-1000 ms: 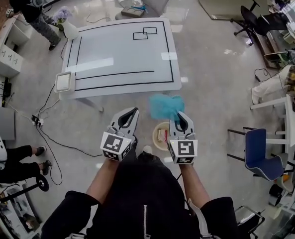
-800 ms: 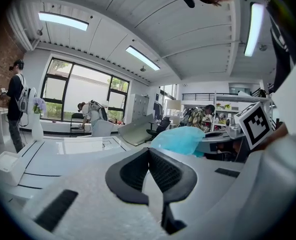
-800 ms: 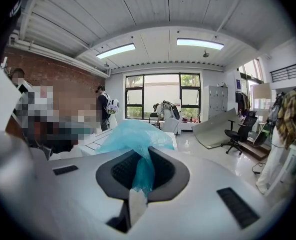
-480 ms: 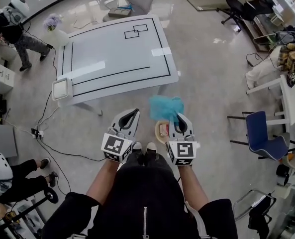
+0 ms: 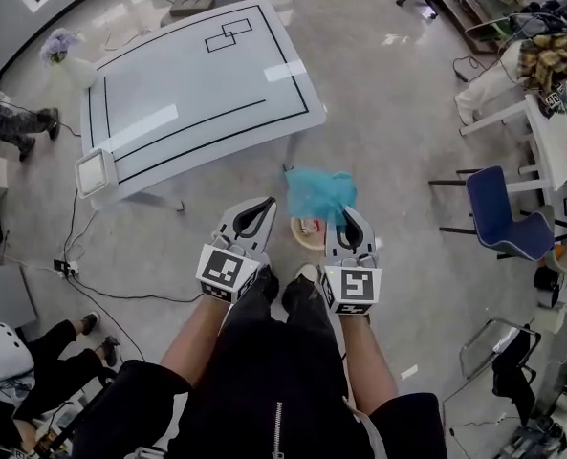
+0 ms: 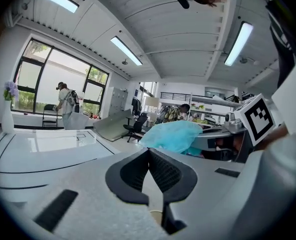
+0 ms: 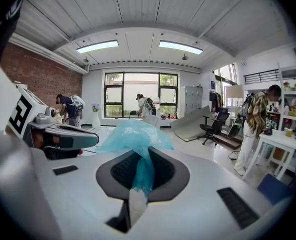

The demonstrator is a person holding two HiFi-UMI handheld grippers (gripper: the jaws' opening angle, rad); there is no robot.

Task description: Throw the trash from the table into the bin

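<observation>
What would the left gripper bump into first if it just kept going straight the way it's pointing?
The left gripper most likely meets the near corner of the white table, though it might slip past it to the floor; depth is unclear. The teal bag sits off to its right.

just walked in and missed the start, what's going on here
A person stands a little way off from the white table with black lines, with a two-jaw gripper in each hand. The right claw is shut on a crumpled turquoise plastic wrapper, held close to the small round beige bin on the floor by their feet. The left claw is shut and empty. The wrapper isn't in the bin yet.
</observation>
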